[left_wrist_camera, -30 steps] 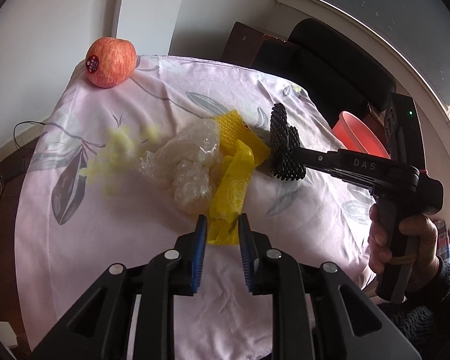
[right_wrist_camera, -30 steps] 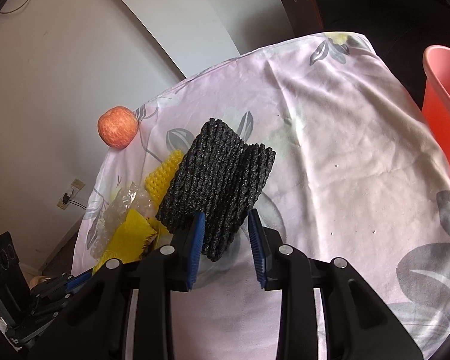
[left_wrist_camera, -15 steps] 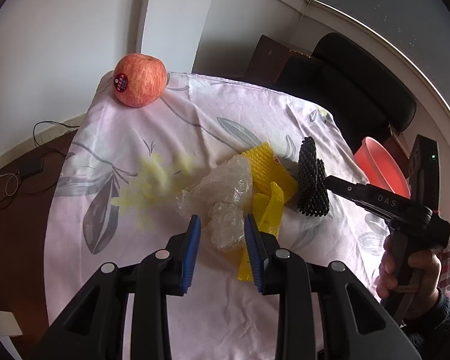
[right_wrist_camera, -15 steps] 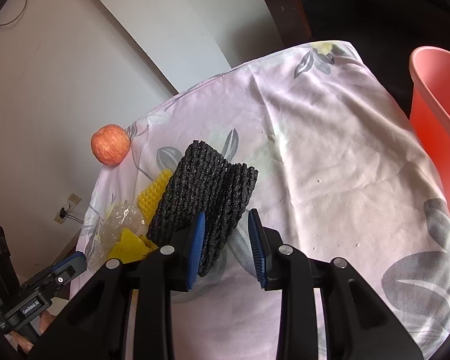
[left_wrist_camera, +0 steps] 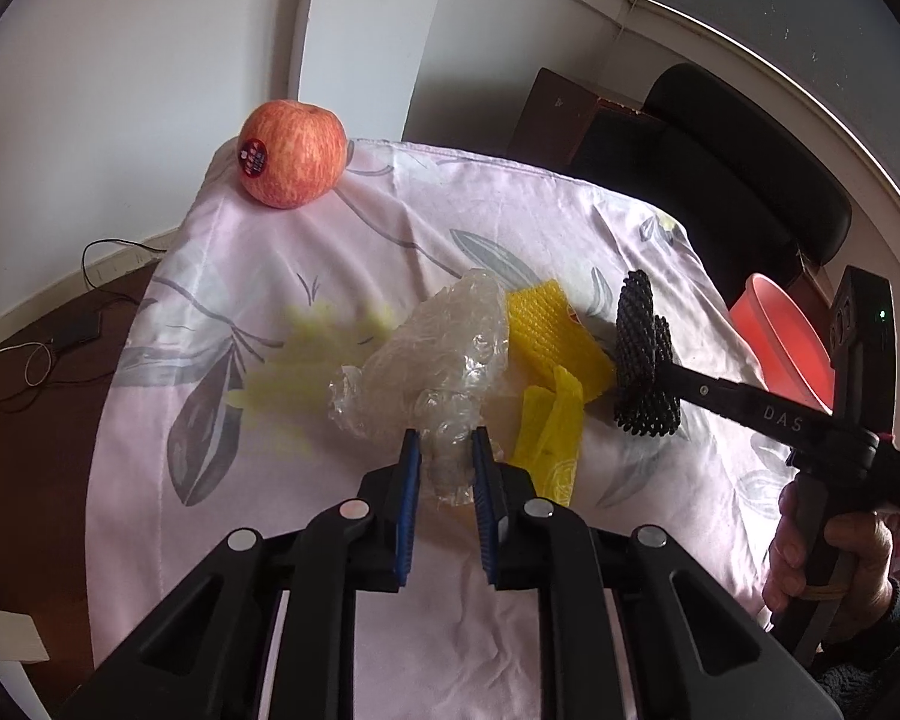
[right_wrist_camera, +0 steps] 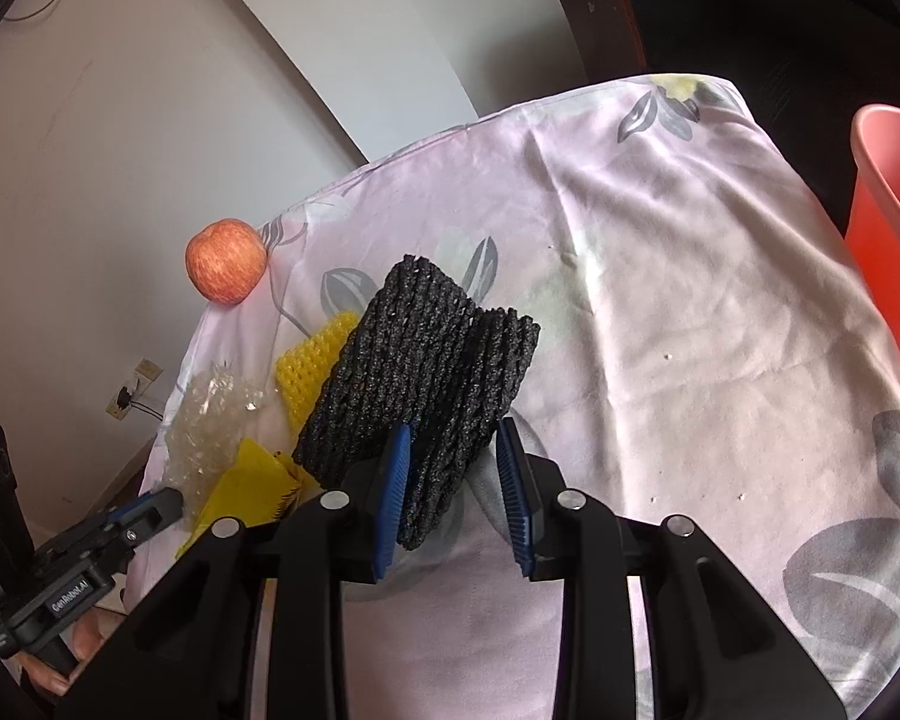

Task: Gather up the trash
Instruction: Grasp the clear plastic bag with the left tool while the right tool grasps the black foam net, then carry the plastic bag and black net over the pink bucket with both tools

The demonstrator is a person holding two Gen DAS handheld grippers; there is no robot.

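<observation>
Right, my left gripper (left_wrist_camera: 444, 468) stands open around the bubble wrap (left_wrist_camera: 432, 354), beside the yellow foam net (left_wrist_camera: 549, 330); my right gripper (right_wrist_camera: 453, 468) loosely brackets the black foam net (right_wrist_camera: 420, 372), touching one pad only.

Soft daylight fills the room, bright on the pale tablecloth (left_wrist_camera: 390, 252) and strongest at the right, where the red bin (right_wrist_camera: 888, 228) glows almost orange. Shadows are faint and diffuse (no hard edges anywhere). Both views bow heavily, walls curving and black corners closing in around the circle. The clear bubble wrap (left_wrist_camera: 444, 348) catches small glints. A yellowish smear beside it looks blurred, unlike the crisp apple (left_wrist_camera: 291, 159). The dark chair (left_wrist_camera: 744, 156) loses all detail in shade.
</observation>
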